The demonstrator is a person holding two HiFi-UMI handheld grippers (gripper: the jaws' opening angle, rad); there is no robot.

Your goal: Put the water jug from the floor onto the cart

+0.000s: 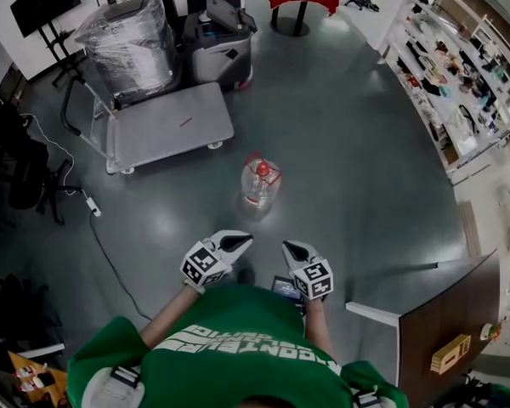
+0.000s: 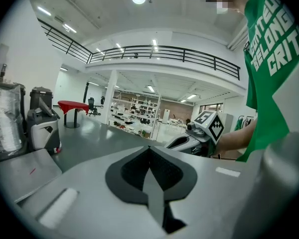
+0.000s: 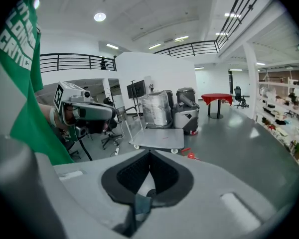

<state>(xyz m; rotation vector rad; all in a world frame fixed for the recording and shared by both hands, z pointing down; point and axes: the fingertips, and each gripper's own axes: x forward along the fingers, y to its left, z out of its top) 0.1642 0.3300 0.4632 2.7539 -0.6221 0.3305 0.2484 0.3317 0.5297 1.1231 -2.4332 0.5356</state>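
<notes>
Left gripper (image 1: 240,242) and right gripper (image 1: 290,250) closed and empty, short of water jug (image 1: 260,183) on floor (image 1: 348,143) off cart's (image 1: 166,126) corner, likely toppling it if left unopened.

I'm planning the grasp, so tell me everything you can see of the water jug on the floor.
The water jug is a clear plastic bottle with a red cap and a red handle at its neck. It stands upright on the grey floor, apart from the cart. Only the floor touches it. Its fill level cannot be told.
</notes>
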